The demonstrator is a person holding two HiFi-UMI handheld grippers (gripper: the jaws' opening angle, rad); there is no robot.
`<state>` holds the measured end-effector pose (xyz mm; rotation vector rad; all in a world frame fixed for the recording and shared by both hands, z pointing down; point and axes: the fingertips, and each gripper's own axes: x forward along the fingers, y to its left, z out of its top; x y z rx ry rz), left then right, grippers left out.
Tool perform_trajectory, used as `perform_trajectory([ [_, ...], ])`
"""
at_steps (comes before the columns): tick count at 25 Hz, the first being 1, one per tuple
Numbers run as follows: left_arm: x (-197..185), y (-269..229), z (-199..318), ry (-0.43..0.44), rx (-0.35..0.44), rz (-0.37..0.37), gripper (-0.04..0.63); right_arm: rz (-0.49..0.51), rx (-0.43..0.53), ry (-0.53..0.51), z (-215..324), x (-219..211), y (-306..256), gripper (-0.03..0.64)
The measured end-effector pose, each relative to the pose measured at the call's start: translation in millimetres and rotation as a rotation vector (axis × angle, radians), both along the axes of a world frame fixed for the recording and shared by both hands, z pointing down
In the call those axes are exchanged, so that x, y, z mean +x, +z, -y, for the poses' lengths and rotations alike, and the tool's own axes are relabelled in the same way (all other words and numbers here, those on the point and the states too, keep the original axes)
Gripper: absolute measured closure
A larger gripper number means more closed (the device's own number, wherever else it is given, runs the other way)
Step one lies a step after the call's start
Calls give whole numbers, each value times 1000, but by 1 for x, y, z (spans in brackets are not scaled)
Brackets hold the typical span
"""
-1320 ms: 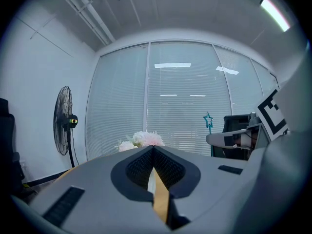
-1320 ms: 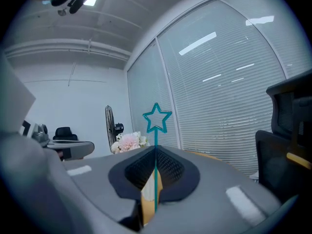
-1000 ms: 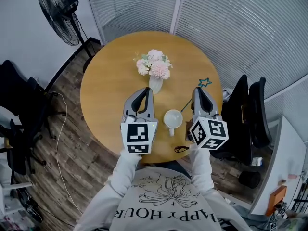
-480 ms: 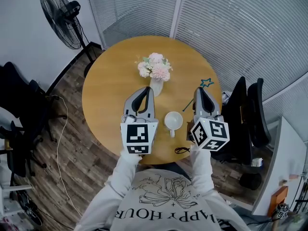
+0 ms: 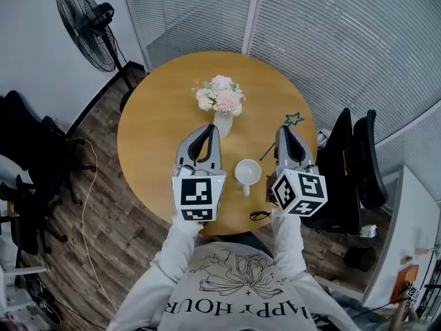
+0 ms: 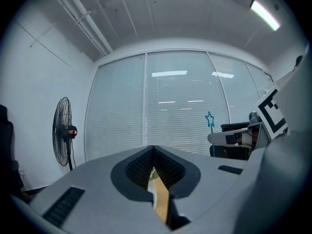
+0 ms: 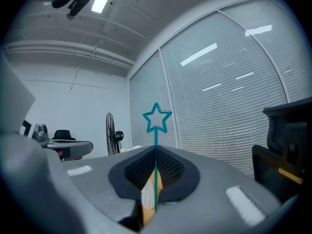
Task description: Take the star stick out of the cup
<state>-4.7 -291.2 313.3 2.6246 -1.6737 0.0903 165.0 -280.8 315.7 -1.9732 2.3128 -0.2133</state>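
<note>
A teal star stick (image 5: 294, 118) is pinched in my right gripper (image 5: 284, 130), which is shut on its thin shaft. In the right gripper view the star (image 7: 157, 117) stands straight up above the jaws. The shaft slants down-left, and its lower end lies by the far right rim of the white cup (image 5: 247, 172); I cannot tell whether it is inside. The cup stands on the round wooden table (image 5: 158, 129) between both grippers. My left gripper (image 5: 207, 129) is shut and holds nothing, left of the cup. The left gripper view shows the star (image 6: 209, 118) at the right.
A vase of pink flowers (image 5: 222, 101) stands just beyond the left gripper. A small black loop (image 5: 260, 214) lies near the table's front edge. Black chairs (image 5: 355, 161) crowd the table's right side, and a standing fan (image 5: 88, 21) is at the far left.
</note>
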Motion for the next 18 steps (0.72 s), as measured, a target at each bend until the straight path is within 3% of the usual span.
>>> perform_trajectory([
  [18,9,4,2,6,-6,1,589,8,-19,-12,3,2,8,601],
])
